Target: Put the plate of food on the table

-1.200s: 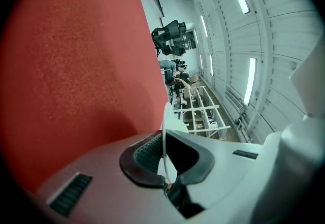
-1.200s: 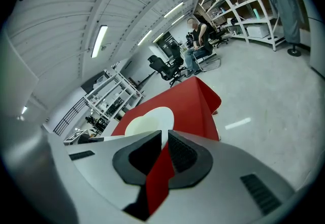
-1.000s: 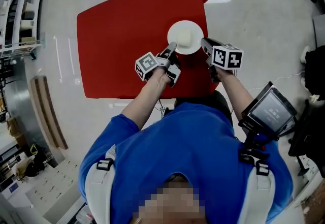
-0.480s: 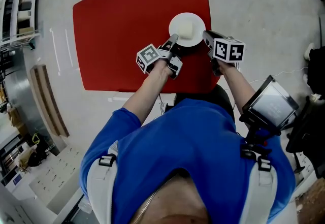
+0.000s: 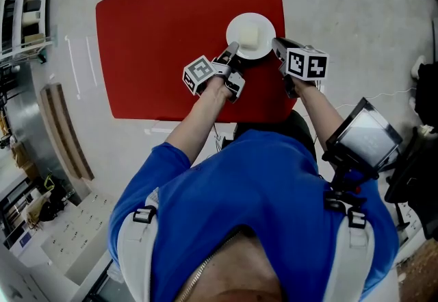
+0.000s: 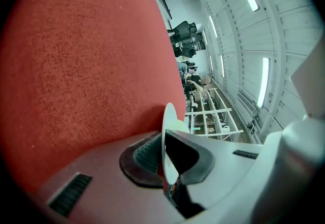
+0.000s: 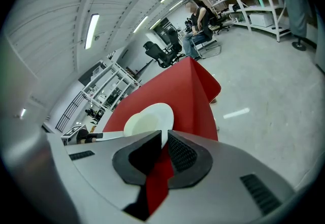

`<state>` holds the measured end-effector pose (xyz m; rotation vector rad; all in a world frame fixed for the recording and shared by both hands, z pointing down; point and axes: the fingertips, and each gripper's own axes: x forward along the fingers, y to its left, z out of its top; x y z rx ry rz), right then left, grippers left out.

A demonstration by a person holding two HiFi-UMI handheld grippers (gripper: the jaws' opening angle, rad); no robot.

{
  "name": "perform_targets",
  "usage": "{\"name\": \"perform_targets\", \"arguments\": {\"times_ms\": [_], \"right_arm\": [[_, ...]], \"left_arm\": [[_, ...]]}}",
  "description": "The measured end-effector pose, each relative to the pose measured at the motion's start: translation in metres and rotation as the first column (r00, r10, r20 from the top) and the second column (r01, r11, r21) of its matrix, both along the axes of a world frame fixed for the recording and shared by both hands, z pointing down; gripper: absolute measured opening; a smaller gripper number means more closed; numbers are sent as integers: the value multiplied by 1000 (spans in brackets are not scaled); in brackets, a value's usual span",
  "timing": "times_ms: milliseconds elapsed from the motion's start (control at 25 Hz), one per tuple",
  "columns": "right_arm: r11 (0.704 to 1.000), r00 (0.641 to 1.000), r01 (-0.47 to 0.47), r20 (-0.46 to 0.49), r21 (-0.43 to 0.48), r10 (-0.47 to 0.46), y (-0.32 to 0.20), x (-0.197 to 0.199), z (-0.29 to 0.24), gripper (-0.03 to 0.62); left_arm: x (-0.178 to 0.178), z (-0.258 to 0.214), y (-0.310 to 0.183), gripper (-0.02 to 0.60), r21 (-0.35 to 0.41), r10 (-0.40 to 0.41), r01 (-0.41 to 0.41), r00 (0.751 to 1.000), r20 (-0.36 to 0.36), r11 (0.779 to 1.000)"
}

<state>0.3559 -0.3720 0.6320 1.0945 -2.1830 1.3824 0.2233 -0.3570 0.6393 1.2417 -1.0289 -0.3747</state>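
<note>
The left gripper [image 5: 233,51] and right gripper [image 5: 276,46] each pinch opposite edges of the plate [image 5: 263,24] — its pale food [image 5: 249,35] midway between them — over the red table [image 5: 164,40], near its right edge, the tabletop straight below.

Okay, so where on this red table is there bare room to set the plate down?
The red table is bare across its left half and far edge, left of and beyond the round white plate. It is crowded only toward the near right corner, where the left gripper and right gripper hold the plate's rim in their jaws.
</note>
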Motion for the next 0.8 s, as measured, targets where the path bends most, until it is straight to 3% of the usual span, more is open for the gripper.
{"name": "perform_targets", "arguments": {"times_ms": [480,800], "right_arm": [[1000,999,23,-23,0,-23,2,-2,5,21],[999,999,40,-35,1,-40,1,-3,10,21]], "left_arm": [[-2,3,-1,15,7,18,-19,999,32,1000],[-2,8,3,17,3,126,-128,980,154,992]]}}
